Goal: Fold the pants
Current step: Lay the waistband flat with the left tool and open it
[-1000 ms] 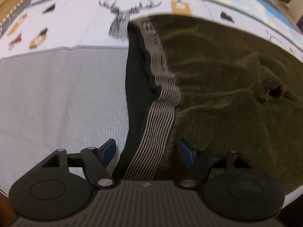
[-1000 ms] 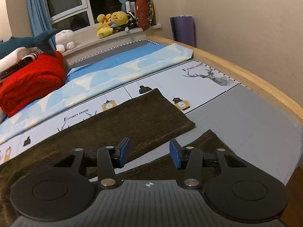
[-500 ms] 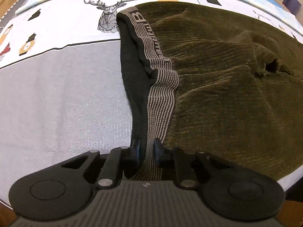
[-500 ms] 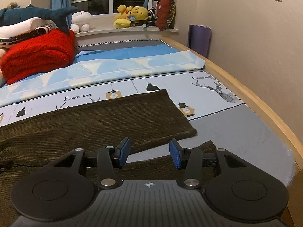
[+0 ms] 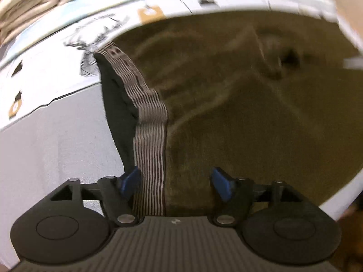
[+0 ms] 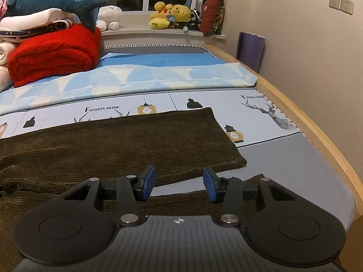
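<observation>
Left wrist view: left tongs point(image 5: 174, 184) pointing steeply down over pants point(image 5: 249, 113), jaws opening, striped waistband point(image 5: 149, 140) between pads, not pinched. Pants spread flat on bed point(image 5: 56, 140). Right wrist view: right tongs point(image 6: 179, 185) partly open, holding nothing, above near leg; far leg hem point(image 6: 229, 149) at 1 o'clock. Red blanket point(image 6: 52, 54) at 10 o'clock.

Brown pants point(image 6: 127, 140) spread flat on the bed sheet point(image 6: 295, 158)

The right gripper point(image 6: 179, 182) hovers over the pants' near leg, jaws parted and empty; a red blanket point(image 6: 52, 56) lies beyond.
</observation>
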A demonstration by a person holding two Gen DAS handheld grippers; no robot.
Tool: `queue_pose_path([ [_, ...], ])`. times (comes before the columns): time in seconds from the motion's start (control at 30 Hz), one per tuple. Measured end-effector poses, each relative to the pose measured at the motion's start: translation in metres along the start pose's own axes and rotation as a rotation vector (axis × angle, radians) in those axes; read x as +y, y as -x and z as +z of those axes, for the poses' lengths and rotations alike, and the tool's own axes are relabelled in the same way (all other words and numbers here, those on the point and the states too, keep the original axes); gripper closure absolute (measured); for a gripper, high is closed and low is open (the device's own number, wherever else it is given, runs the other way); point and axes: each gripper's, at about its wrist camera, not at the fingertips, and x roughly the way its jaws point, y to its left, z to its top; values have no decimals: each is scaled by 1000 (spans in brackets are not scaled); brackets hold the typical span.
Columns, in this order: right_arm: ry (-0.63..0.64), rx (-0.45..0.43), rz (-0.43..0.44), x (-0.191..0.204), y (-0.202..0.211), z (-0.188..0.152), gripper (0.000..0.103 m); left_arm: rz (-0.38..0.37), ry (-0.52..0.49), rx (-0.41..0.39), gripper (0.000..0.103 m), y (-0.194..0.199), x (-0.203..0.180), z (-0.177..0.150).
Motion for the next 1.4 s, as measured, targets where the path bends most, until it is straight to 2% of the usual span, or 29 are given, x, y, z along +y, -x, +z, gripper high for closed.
queue_pose_path([
  [0.07,0,1,-1,0,0,-1,55,33,-52,26,23,-7,-9,-2],
  [0.13,-7,1,3,0,-1,0,54,44,-63,20,21,-8,-12,-2],
  [0.2,-20,-3,7,0,-1,0,54,55,-37,11,21,-6,-10,0],
  [0.27,-35,-11,11,1,-1,0,54,14,-13,-9,21,-4,-7,4],
  [0.37,-59,-39,26,1,1,1,55,54,42,-36,21,-1,-4,14],
  [0.57,-95,-106,44,3,6,6,56,65,182,-149,20,13,7,35],
  [0.67,-102,-127,57,7,7,9,56,93,226,-198,16,18,9,44],
  [0.73,-101,-132,72,10,7,10,55,74,253,-233,15,24,9,51],
  [0.77,-97,-129,75,13,7,12,54,72,268,-248,12,26,10,54],
  [0.9,-70,-140,75,22,8,17,41,98,319,-332,11,42,8,63],
  [1.03,-58,-188,52,34,14,23,37,157,373,-385,11,50,7,71],
  [1.13,-68,-196,79,41,16,27,37,82,390,-373,11,49,9,79],
  [1.2,-64,-200,97,46,16,30,37,89,342,-363,11,46,2,86],
  [1.3,-40,-222,119,56,17,34,37,140,256,-336,11,38,-11,95],
  [1.37,-7,-236,131,64,17,36,37,112,254,-311,9,33,-14,100],
  [1.4,8,-243,137,68,18,37,37,99,260,-298,2,30,-14,102],
])
